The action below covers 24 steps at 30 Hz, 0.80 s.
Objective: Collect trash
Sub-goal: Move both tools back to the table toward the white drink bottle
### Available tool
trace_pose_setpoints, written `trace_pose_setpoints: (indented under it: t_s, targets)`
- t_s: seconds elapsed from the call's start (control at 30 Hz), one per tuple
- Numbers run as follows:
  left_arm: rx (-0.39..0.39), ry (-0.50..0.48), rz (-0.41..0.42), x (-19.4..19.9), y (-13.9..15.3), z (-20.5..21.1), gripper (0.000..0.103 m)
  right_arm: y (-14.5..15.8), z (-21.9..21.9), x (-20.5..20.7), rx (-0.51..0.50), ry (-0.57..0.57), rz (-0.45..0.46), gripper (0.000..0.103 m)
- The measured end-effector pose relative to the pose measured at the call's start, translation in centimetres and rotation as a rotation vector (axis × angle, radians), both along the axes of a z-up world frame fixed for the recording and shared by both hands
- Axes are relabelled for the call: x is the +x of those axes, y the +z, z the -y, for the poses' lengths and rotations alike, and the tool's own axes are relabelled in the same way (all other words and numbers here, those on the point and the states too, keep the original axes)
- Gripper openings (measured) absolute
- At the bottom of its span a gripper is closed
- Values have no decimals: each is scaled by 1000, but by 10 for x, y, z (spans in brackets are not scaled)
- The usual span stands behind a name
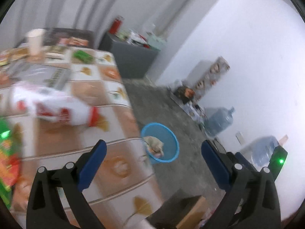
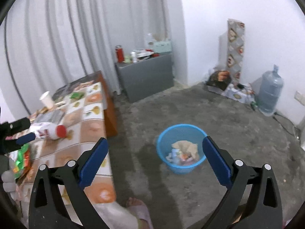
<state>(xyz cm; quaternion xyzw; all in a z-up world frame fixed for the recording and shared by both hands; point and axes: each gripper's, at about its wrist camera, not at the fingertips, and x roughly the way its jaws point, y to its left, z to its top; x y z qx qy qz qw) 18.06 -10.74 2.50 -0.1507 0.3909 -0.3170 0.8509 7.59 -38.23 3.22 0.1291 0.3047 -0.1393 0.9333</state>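
Both sets of jaws are spread wide and there's nothing between them: your left gripper (image 1: 153,160) hangs over the table's edge, your right gripper (image 2: 155,156) over bare floor, each pointing downward. So you're between pickups, by the look of it, hands free and hunting for the next piece.

Closest to you on the left, a green and orange snack wrapper (image 1: 6,156) lies flat on the patterned tablecloth (image 1: 118,171). Just past it, a white bottle with a red cap (image 1: 63,110) is on its side, cap toward the table's edge. From the right wrist view your left gripper sits right beside that bottle, so it looks like the natural next grab. It's round and lying down, so close across the body, not the cap, or it may roll away.

Off the table, the blue basket (image 2: 181,129) stands on the grey floor, near the corner of the table, already holding crumpled paper and scraps. That's your drop point, and it's open-topped and easy.

Further up the table a paper cup (image 2: 46,99) stands upright, with a small green packet (image 2: 76,95) beyond it. Those are likely later targets.

At the back, a grey cabinet (image 2: 146,76) against the curtain, and a water jug (image 2: 270,91) by the wall.
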Motion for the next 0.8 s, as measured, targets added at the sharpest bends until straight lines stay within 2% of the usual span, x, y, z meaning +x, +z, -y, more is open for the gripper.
trace_pose_setpoints:
  t_s: [0.2,0.33,0.43,0.8]
  targets:
    - [-56,139,15,-33,-9,-90,97,4,-31,16,32,114,8,95]
    - [-70,181,29,-50,-19,-131,97,9,-58,31,47,198,21,95]
    - [-111,187,41,-61,-27,-158,97,12,-82,37,40,259,23,95]
    - [-89,214,131,-81,-22,-204,97,28,-155,74,23,499,21,95]
